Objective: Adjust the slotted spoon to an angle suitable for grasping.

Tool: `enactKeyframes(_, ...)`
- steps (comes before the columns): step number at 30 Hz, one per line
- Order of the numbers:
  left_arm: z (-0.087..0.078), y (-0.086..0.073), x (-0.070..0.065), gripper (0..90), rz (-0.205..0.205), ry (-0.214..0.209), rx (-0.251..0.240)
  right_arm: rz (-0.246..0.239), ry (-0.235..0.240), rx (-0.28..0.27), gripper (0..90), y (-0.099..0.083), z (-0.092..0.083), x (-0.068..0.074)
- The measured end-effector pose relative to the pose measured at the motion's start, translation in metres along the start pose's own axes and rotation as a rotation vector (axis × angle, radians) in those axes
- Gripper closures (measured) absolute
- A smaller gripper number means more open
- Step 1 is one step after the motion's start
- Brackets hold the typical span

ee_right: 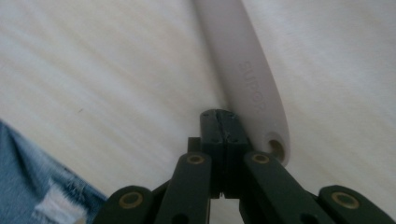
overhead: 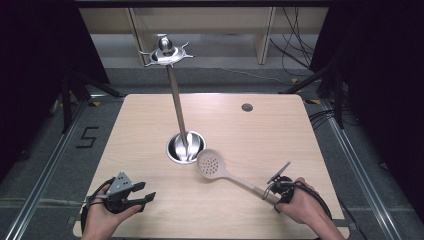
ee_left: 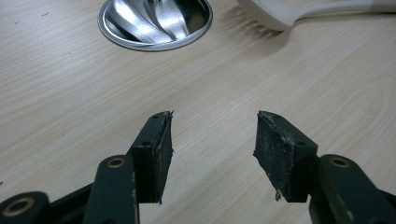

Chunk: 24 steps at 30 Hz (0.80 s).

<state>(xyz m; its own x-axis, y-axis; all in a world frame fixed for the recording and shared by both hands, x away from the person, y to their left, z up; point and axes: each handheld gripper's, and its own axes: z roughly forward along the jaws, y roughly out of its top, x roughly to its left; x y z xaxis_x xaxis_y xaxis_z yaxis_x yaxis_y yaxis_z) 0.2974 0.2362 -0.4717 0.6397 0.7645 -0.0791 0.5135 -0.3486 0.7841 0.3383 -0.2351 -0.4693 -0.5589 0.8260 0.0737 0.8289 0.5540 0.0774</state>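
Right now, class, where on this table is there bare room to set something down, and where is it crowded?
Free: the far corners of the table either side of the pole, and the near middle between left gripper and right gripper. Crowded: round the stand base and slotted spoon.

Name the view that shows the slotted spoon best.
The high view: the whole slotted spoon shows, holed bowl to handle end. The left gripper view catches just the bowl's edge and neck; the right gripper view shows its handle end with the hanging hole.
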Motion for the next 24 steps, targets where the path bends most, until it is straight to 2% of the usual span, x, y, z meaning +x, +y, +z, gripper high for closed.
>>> enactKeyframes(1, 0.001, 0.0, 0.0, 45.5, -0.004, -0.001, -0.007, 0.03, -0.008, -0.005, 90.0, 0.004, -0.002, -0.007)
enactKeyframes(5, 0.0, 0.0, 0.0, 45.4, 0.01, 0.0, -0.004, 0.057, -0.028, -0.018, 90.0, 0.011, -0.003, -0.017)
enactKeyframes(6, 0.0, 0.0, 0.0, 45.4, 0.01, 0.0, -0.008, 0.047, -0.034, -0.02, 90.0, 0.014, -0.003, -0.021)
enactKeyframes(7, 0.0, 0.0, 0.0, 45.4, 0.011, 0.0, -0.005, 0.069, -0.036, -0.027, 90.0, 0.016, -0.003, -0.023)
enactKeyframes(8, -0.001, 0.0, 0.002, 45.4, 0.027, 0.0, 0.013, 0.069, -0.039, -0.023, 90.0, 0.019, -0.003, -0.025)
enactKeyframes(10, 0.0, 0.0, 0.001, 45.4, 0.021, 0.001, 0.006, 0.086, -0.038, -0.034, 90.0, 0.023, -0.003, -0.031)
enactKeyframes(11, 0.001, 0.0, 0.0, 45.3, 0.005, -0.001, -0.014, 0.097, -0.042, -0.043, 90.0, 0.025, -0.002, -0.033)
enactKeyframes(12, 0.001, 0.0, 0.0, 45.4, 0.012, 0.004, -0.006, 0.102, -0.045, -0.043, 90.0, 0.027, -0.003, -0.036)
enactKeyframes(14, 0.001, 0.0, 0.001, 45.3, 0.023, 0.006, 0.003, 0.139, -0.049, -0.051, 90.0, 0.033, -0.004, -0.041)
enactKeyframes(19, 0.0, 0.0, 0.001, 45.3, 0.022, 0.001, 0.006, 0.207, -0.063, -0.084, 90.0, 0.048, -0.006, -0.054)
enactKeyframes(20, 0.001, 0.0, 0.001, 45.3, 0.022, 0.002, 0.002, 0.215, -0.058, -0.073, 90.0, 0.052, -0.007, -0.057)
enactKeyframes(21, 0.0, 0.0, 0.001, 45.3, 0.02, 0.003, 0.01, 0.223, -0.017, -0.074, 90.0, 0.055, -0.007, -0.061)
enactKeyframes(22, 0.0, 0.0, 0.0, 45.3, 0.005, -0.004, -0.002, 0.23, -0.014, -0.074, 90.0, 0.058, -0.007, -0.063)
enactKeyframes(23, 0.0, 0.0, 0.0, 45.3, 0.006, -0.005, -0.007, 0.258, -0.006, -0.076, 89.1, 0.063, -0.007, -0.066)
enactKeyframes(24, 0.0, 0.0, 0.0, 45.3, 0.006, -0.006, -0.006, 0.258, -0.006, -0.076, 89.1, 0.063, -0.007, -0.066)
